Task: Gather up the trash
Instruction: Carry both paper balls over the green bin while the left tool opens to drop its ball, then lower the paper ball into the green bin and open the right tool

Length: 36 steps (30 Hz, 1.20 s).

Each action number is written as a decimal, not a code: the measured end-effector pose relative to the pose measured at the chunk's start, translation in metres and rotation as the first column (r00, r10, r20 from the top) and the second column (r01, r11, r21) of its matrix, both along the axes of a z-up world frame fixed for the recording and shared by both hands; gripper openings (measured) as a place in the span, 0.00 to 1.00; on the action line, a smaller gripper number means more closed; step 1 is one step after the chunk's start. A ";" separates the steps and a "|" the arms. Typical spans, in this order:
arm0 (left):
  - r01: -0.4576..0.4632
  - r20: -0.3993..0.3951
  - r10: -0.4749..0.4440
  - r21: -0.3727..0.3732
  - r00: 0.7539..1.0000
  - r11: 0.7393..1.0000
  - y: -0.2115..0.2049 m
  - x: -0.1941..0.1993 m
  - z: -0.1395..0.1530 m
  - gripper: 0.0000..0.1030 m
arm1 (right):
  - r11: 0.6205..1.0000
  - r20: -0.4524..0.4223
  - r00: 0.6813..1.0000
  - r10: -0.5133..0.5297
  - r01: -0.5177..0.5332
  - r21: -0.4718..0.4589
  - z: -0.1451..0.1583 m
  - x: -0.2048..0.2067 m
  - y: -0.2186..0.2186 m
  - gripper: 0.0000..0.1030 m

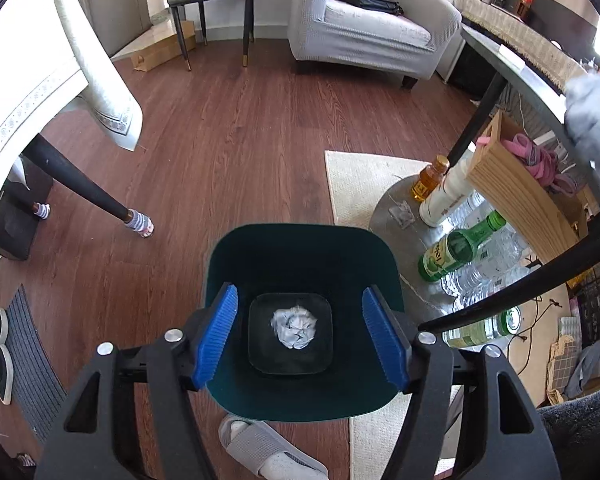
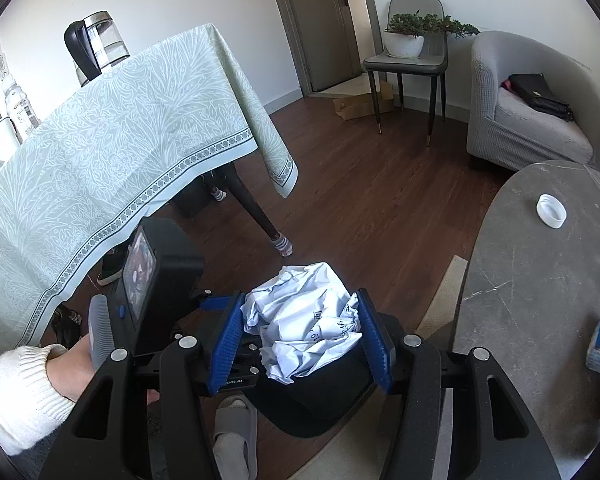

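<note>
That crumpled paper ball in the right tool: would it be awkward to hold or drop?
Probably easy. The crumpled paper ball looks light and springy, its creases dented between the right tool pads, so it likely squashes rather than slips. Its irregular folds suggest it would barely roll once dropped into the bin.

Open bin (image 1: pixel 300 248) mouth, bottles (image 1: pixel 452 256) beside.

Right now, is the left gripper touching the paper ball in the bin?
Apart. The left wrist view shows the gripper open above the bin, paper ball lying on its floor.
</note>
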<state>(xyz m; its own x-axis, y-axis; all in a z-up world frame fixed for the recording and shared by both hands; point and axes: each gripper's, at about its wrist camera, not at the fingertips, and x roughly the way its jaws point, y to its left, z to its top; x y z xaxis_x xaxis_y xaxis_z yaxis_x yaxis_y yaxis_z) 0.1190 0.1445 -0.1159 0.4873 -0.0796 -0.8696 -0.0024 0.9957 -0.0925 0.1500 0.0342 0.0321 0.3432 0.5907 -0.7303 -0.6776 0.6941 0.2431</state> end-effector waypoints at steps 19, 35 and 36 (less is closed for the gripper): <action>-0.112 0.306 0.140 -0.108 0.942 0.988 0.049 -0.032 0.103 0.39 | 0.995 -0.137 0.990 0.013 -0.027 -0.097 -0.077 0.013 0.044 0.54; -0.065 0.390 0.118 -0.148 0.913 0.987 0.027 -0.039 0.143 0.27 | 0.941 -0.203 0.978 0.041 -0.106 -0.323 -0.149 0.002 0.071 0.67; -0.064 0.394 0.117 -0.145 0.912 0.987 0.026 -0.040 0.144 0.27 | 0.939 -0.201 0.979 0.041 -0.107 -0.327 -0.151 0.001 0.070 0.70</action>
